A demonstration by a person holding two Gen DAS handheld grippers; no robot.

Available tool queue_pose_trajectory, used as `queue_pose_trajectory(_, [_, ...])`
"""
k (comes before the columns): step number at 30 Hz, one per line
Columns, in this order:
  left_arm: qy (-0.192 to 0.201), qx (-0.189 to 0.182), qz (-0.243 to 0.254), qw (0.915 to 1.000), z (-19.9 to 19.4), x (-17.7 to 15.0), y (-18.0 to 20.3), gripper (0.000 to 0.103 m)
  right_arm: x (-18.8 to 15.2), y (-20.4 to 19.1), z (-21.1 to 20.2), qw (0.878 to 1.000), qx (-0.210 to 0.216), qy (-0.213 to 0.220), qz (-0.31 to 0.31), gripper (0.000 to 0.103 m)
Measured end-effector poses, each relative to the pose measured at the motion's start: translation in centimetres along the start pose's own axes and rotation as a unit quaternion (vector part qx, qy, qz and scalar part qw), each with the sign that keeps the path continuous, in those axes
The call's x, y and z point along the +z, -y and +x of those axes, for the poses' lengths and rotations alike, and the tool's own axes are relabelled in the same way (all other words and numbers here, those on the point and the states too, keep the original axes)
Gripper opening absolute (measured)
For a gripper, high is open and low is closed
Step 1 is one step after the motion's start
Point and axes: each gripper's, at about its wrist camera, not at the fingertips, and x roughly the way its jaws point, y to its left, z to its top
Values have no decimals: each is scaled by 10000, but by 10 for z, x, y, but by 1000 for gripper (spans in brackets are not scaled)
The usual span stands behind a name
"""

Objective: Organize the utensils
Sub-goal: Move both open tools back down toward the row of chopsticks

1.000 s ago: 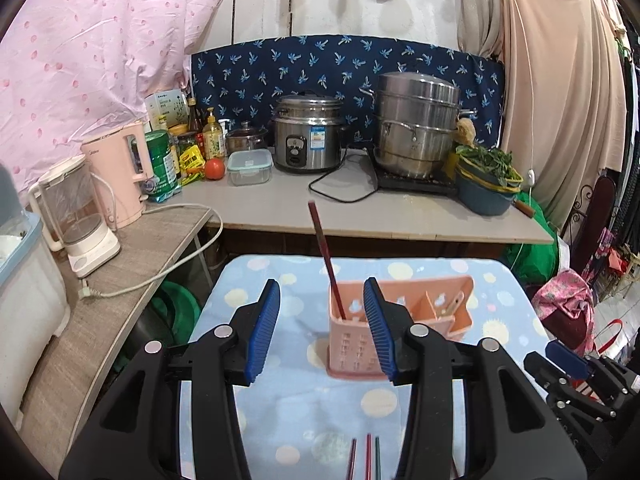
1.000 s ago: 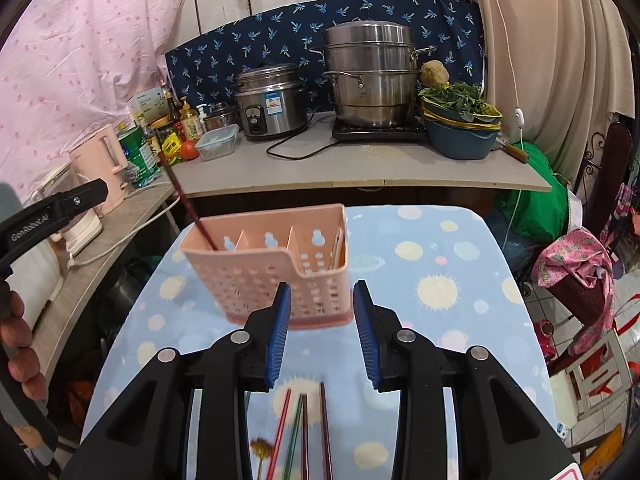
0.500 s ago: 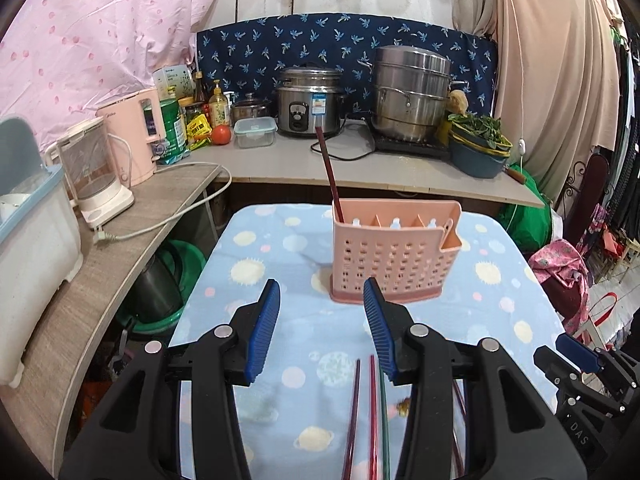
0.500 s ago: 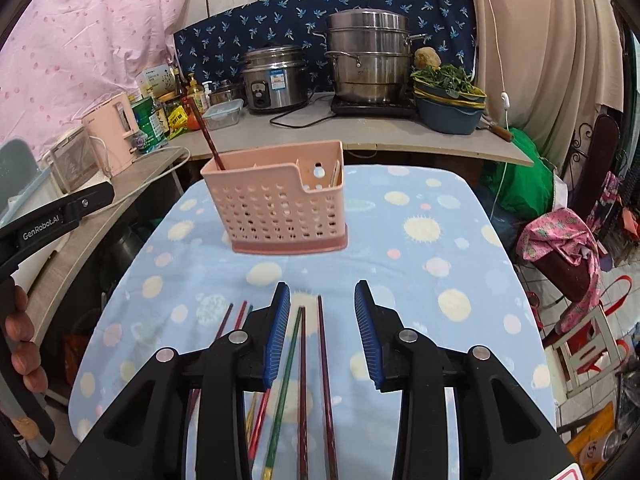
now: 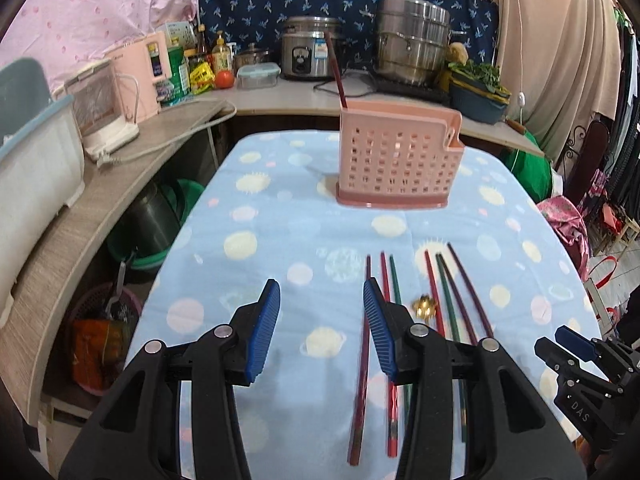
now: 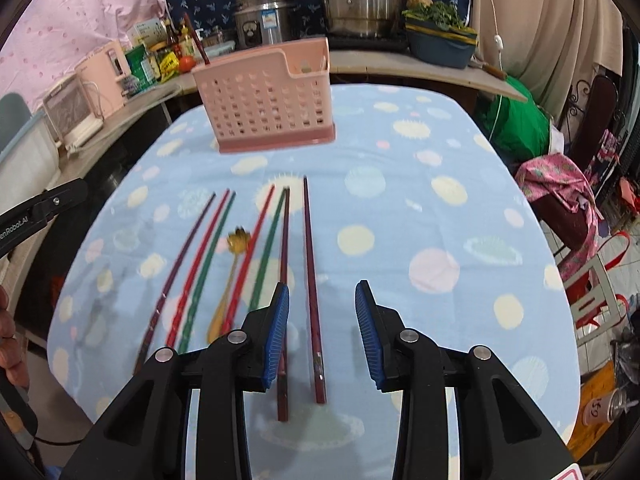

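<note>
The right gripper (image 6: 319, 322) is hovering with jaws parted and empty over the rightmost chopstick (image 6: 311, 280), which is lying on the table (image 6: 460, 216), its long axis running straight out between the jaws toward the pink holder (image 6: 266, 100); the left gripper (image 5: 322, 330), also unclenched and empty, is sitting left of the row.

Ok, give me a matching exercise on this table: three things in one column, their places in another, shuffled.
Things:
1. pink caddy
2. gold spoon
3. dark red chopstick

Places:
A. lying among the chopsticks on the cloth
B. lined up between the right gripper fingers
C. standing at the far end of the table

Pairs: 1-C, 2-A, 3-B
</note>
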Motion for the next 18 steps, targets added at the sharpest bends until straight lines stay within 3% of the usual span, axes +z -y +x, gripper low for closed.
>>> queue_pose_trajectory(18, [-622,-82,113,9980,23,-69,3,42,-37,1,33,9988,-113,-477,-42,34])
